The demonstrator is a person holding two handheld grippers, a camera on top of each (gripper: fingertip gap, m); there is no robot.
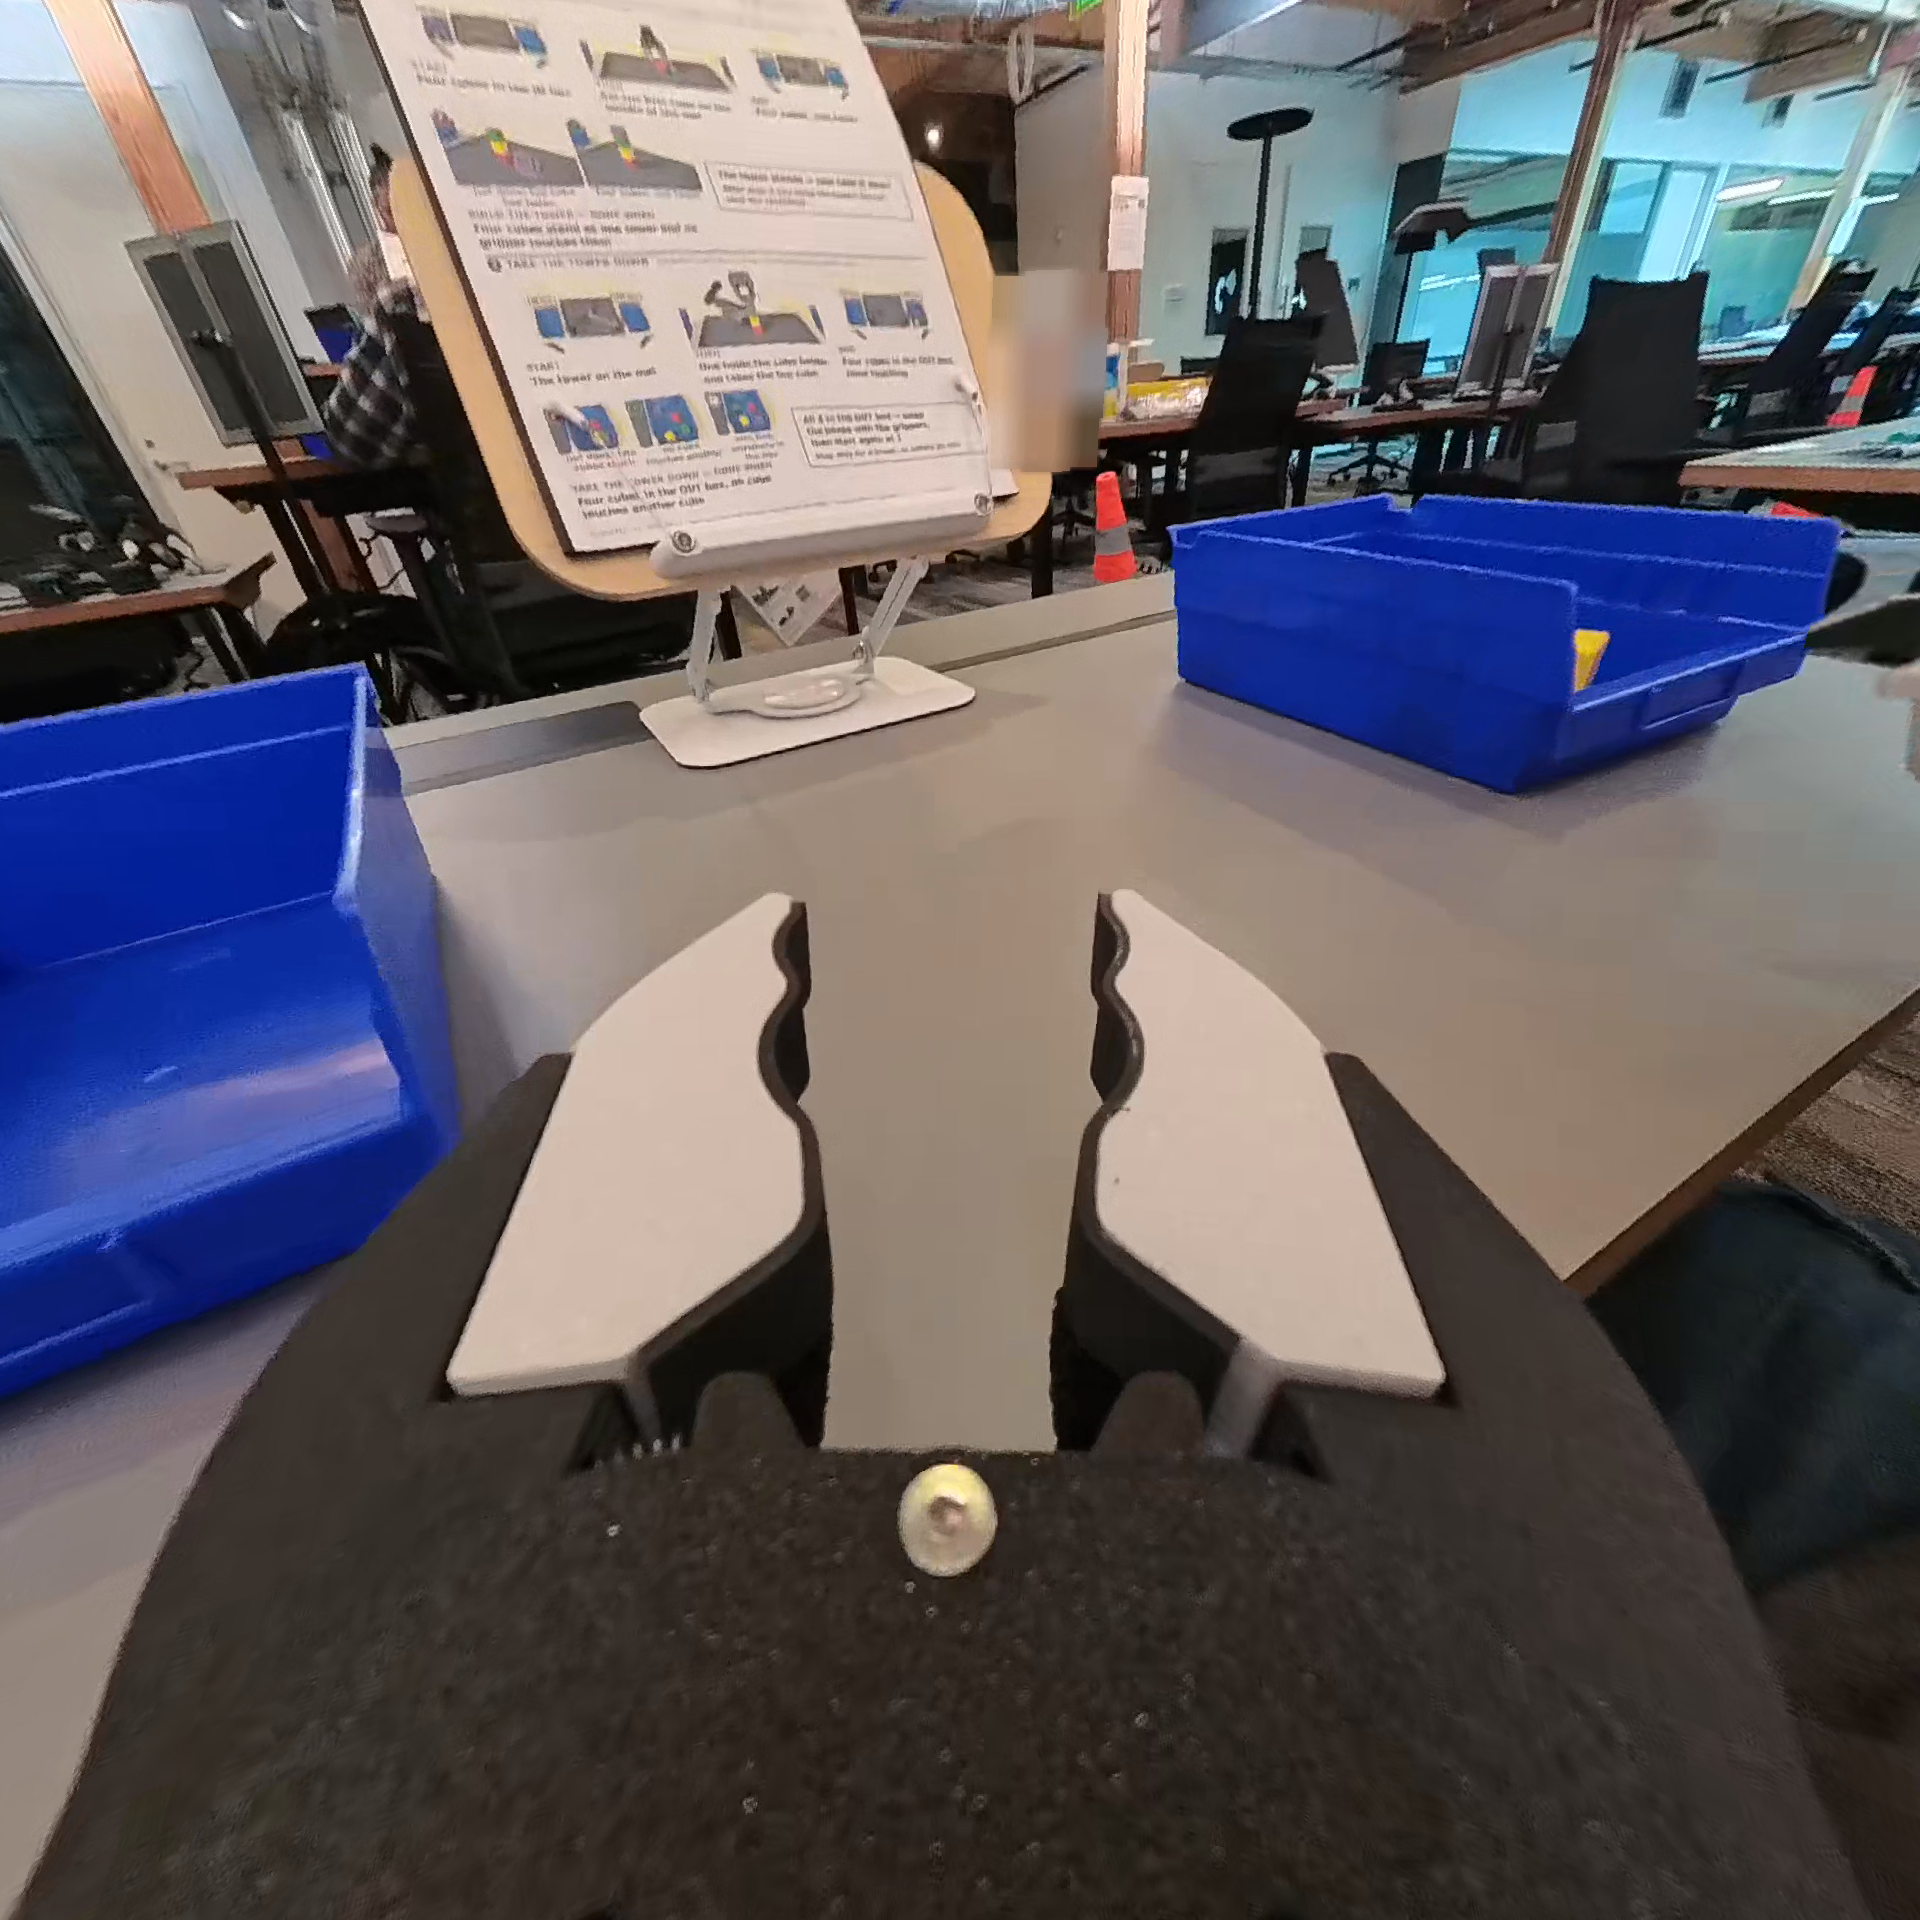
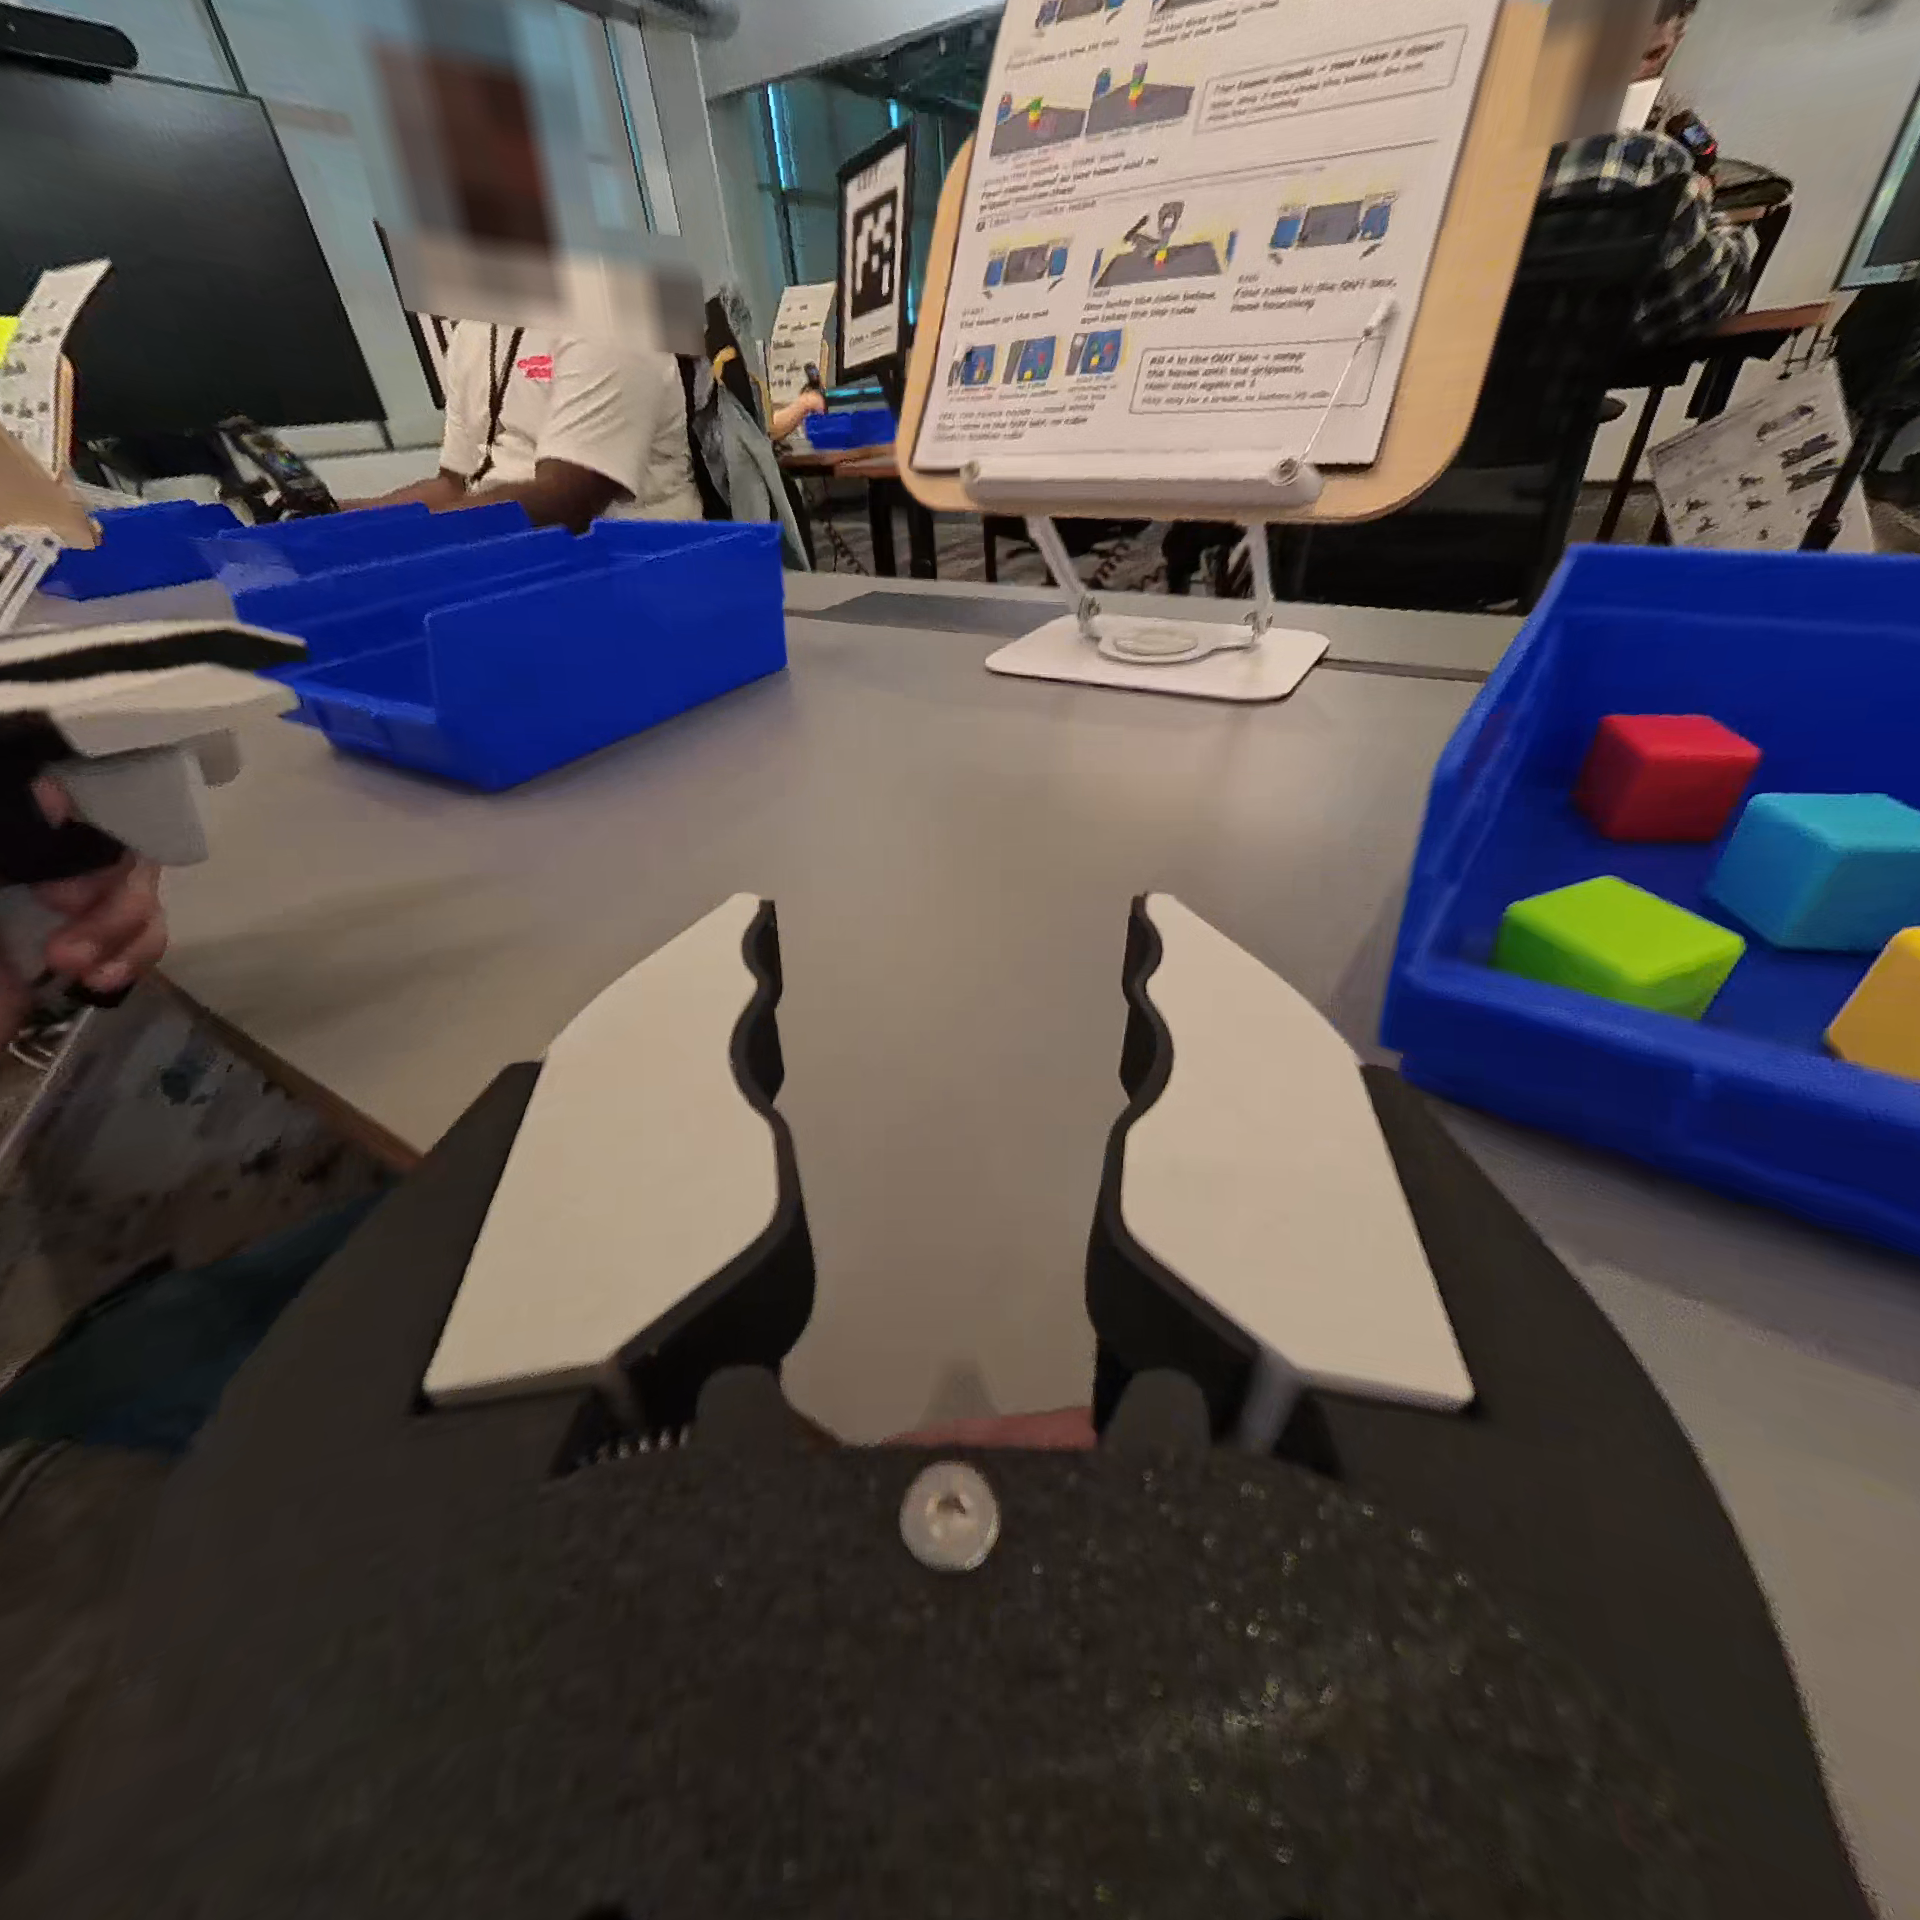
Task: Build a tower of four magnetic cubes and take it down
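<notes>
Both my grippers are spread wide and holding nothing — left gripper (image 1: 948, 914) and right gripper (image 2: 951, 909) over the bare table (image 2: 935, 790). Right-side bin (image 2: 1558, 1081) holds all four loose cubes — red (image 2: 1662, 774), light blue (image 2: 1829, 868), green (image 2: 1616, 940), yellow (image 2: 1886, 1003). The left bin (image 1: 208, 997) looks empty.

Red cube (image 2: 1662, 774), blue bin (image 2: 1621, 1091)
</notes>
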